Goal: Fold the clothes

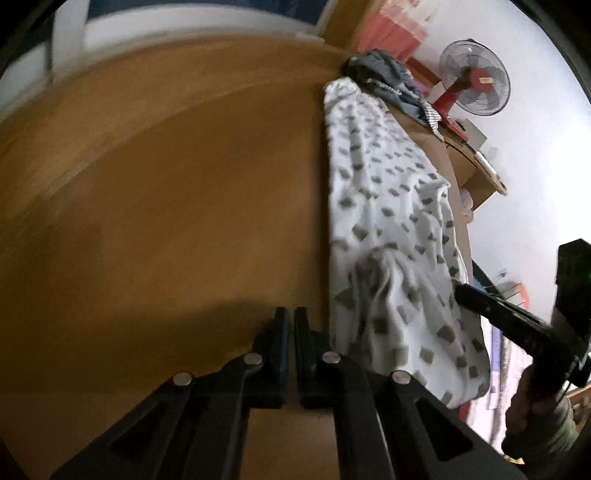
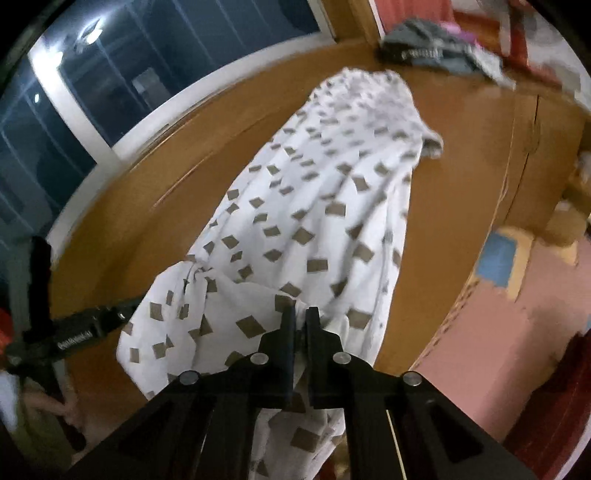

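The white patterned garment (image 2: 325,206) lies stretched along the wooden tabletop (image 2: 461,206), centre frame. The right claw (image 2: 300,321) pinches its near hem; the left claw (image 1: 288,325) is pressed together, holding nothing. With only 1 corner held, a pull could bunch the cloth.

Dim, warm indoor light on both feeds. I see heavy motion blur in the left wrist view, counter (image 1: 166,184) smeared, worst at the upper left. Dark shadow pools ahead of the fingers (image 1: 282,332). Right wrist view is sharper in the middle, blurred toward the rim; ceiling light glare on the dark window (image 2: 88,33). Strong fisheye bending, black vignette at the corners.
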A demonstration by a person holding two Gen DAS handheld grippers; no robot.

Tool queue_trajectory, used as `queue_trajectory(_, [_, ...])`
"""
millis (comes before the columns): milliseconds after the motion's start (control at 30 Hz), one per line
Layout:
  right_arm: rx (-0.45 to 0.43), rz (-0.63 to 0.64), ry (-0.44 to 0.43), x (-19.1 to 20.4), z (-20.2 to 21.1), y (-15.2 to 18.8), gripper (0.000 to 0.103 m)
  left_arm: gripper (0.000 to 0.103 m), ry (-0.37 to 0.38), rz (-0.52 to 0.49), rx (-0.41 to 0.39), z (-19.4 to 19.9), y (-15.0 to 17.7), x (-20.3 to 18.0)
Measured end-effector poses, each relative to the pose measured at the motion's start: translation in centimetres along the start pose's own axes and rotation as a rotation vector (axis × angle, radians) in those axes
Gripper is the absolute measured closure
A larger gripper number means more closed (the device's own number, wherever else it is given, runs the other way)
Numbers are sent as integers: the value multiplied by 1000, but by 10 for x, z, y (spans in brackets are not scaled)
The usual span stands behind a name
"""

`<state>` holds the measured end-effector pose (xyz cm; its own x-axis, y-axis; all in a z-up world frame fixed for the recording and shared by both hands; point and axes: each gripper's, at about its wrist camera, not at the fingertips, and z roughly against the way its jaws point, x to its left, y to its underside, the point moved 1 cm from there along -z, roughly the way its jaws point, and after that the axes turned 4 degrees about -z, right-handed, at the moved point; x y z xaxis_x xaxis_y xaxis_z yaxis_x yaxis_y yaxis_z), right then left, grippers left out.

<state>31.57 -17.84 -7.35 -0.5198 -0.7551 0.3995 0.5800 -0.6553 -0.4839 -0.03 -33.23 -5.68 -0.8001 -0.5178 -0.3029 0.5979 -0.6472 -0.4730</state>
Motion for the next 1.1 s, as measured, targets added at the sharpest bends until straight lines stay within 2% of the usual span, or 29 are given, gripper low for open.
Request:
queue_trajectory(133, [14, 21, -24, 4, 8, -3, 86, 101, 37, -44, -29, 10, -4, -18])
queue_trajectory(200, [3, 50, -32, 7, 17, -7, 85, 91, 28, -54, -38, 14, -6, -25])
queue_trajectory(267, [-1, 108, -39, 12, 26, -10, 84, 84, 44, -56, -40, 19, -5, -32])
queue_trajectory(367, [33, 233, -63, 20, 28, -16, 81, 84, 77, -83, -48, 29, 1, -43])
queue_trajectory(467, [90, 337, -120, 25, 18, -23, 80, 73, 38, -101, -68, 37, 10, -55])
queue_trajectory(567, [140, 405, -159, 28, 3, -31, 80, 70, 3, -45, -94, 44, 18, -63])
queue_trajectory(767, [292, 553, -269, 21, -22, -42, 79, 68, -118, 145, -127, 33, 31, -77])
queue_trajectory(833, [369, 603, -329, 20, -30, -40, 77, 68, -196, 222, -140, 23, 35, -82])
queue_trajectory(1000, [475, 778, -449, 38, -36, -31, 76, 68, -433, 352, -174, 8, 26, -73])
queue_trajectory(1100, [518, 869, -487, 48, -36, -28, 76, 68, -454, 463, -201, 20, 28, -67])
